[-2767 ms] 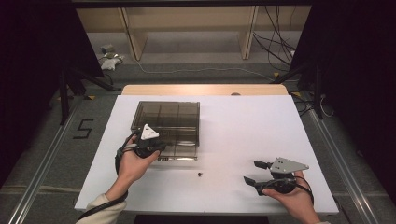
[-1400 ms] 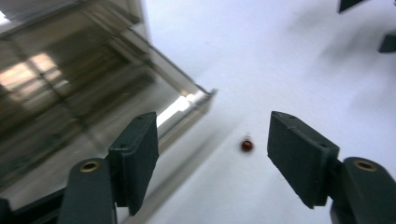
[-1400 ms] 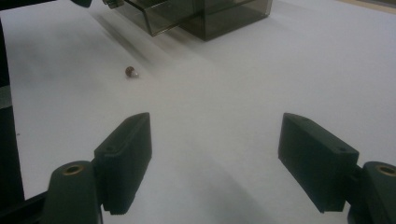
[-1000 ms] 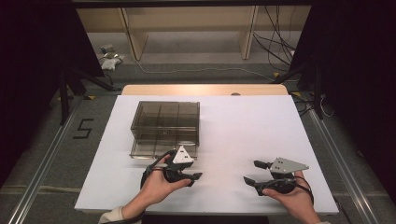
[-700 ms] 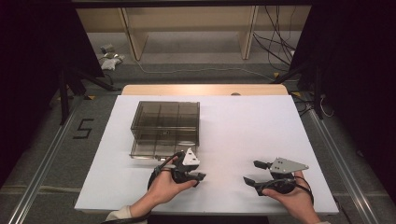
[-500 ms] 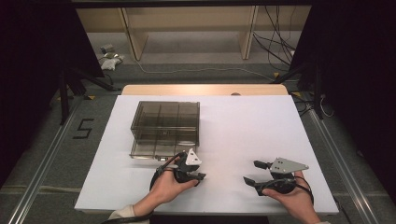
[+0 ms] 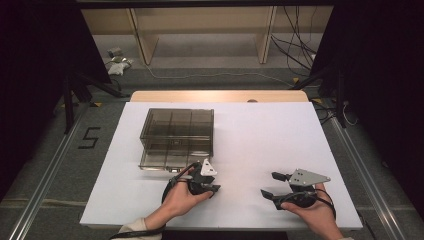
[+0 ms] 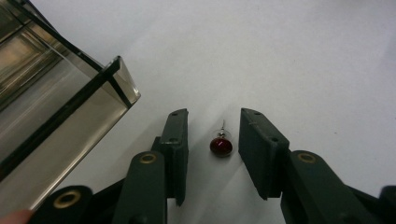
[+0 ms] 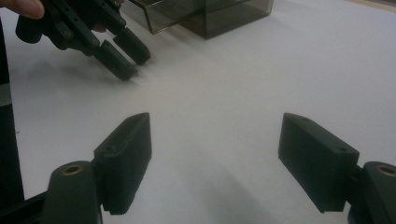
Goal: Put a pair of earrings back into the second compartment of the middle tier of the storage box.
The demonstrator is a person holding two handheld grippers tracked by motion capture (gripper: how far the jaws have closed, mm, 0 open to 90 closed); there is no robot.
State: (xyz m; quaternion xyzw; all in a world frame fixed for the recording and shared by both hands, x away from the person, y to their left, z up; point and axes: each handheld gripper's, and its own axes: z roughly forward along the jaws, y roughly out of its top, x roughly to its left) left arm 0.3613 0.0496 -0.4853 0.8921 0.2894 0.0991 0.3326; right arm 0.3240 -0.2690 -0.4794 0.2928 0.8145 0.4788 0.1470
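The red earring [image 8: 221,146] is not yet pinched: the left gripper [image 8: 214,149] has just been closing, jaws spread around it. The right gripper [image 9: 215,158] is held wide open. The box [image 7: 177,137] awaits.

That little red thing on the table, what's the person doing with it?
A person holds a gripper in each hand. The left gripper has its jaws on either side of a small red stud lying on the white table, beside a smoky clear box. The jaws have just been closing but do not touch it yet. The right gripper rests open nearby, holding nothing.
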